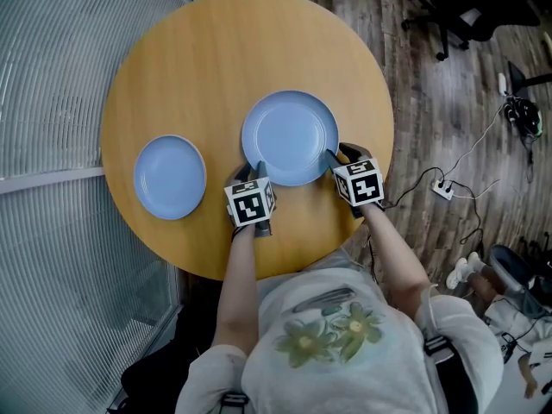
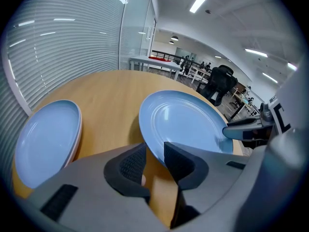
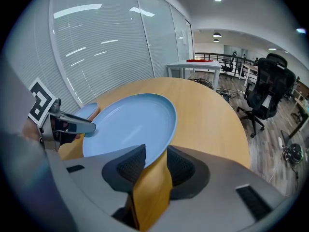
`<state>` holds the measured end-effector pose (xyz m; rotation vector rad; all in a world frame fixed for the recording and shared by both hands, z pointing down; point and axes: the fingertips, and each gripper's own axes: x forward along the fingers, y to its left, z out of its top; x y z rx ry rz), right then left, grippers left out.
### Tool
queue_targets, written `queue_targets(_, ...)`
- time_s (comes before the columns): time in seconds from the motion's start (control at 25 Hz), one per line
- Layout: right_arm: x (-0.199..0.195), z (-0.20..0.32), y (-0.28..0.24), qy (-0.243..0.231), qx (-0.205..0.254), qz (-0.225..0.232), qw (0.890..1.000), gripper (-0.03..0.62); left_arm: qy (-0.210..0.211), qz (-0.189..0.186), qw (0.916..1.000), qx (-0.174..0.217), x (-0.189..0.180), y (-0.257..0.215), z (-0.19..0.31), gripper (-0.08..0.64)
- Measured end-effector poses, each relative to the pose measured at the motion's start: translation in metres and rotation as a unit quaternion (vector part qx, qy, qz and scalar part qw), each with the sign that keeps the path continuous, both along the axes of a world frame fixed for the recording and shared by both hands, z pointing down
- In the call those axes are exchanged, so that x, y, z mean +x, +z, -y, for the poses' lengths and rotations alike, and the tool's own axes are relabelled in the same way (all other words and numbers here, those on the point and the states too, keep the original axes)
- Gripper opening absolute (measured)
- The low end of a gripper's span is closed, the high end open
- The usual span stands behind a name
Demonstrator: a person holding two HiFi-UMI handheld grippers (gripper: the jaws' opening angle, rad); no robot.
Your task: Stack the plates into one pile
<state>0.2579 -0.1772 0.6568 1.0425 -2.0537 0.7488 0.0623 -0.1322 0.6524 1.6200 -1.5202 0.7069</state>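
Left gripper and right gripper each pinch the big plate by its near rim (smaller plate sits apart, leftward).

Head view: jaws of left gripper and right gripper sit hidden under their own bodies. Big plate near rim hidden behind gripper; small plate bottom covered too.

- The upper half of the desk is bare wood, open to pass over.
- A bare strip lies between the small plate at left and the large plate at centre.
- The left gripper and right gripper crowd the large plate's lower rim.
- A wall of blinds closes the frame's left side, near the desk's edge.
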Motion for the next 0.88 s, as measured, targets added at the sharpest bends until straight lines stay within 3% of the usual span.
queue_targets(0.56,-0.011,-0.055,-0.057,-0.015,0.043,0.024,0.999,0.158,-0.011,0.013,0.9984,0.053,-0.010,-0.059,-0.058,0.130)
queue_targets(0.88,-0.022,-0.091,-0.079,-0.035,0.047,0.033,0.998,0.158,-0.023,0.025,0.9977,0.059,-0.018,-0.084,-0.100,0.132)
